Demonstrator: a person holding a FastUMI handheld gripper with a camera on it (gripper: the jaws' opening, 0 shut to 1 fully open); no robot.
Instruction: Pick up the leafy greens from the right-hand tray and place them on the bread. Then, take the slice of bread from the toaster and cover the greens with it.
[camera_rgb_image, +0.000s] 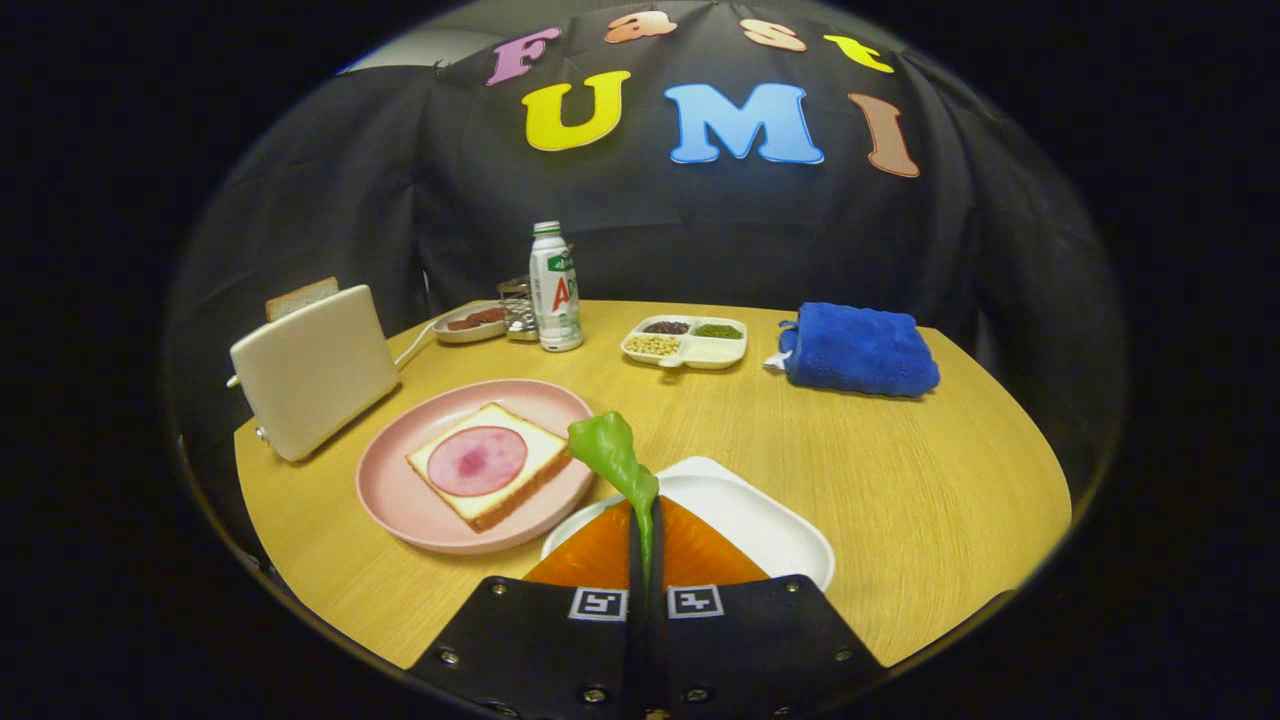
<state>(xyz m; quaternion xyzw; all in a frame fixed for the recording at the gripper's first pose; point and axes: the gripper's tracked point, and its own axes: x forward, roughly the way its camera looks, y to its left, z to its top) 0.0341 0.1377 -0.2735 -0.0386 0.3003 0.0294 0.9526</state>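
My gripper (645, 512) is shut on the leafy greens (612, 452), a limp green leaf that sticks up and forward from between the fingers. It hangs above the white right-hand tray (760, 520). Just left of the fingers stands a pink plate (400, 500) holding a slice of bread (490, 475) topped with a round pink slice of ham (478, 460). Further left is a cream toaster (315, 370) with a slice of bread (300, 297) poking out of its slot.
At the back of the round wooden table (900, 480) stand a white bottle (555, 290), a small dish with red pieces (470, 322), a divided tray of beans (685, 342) and a folded blue towel (860, 350). The table edge curves close on the right.
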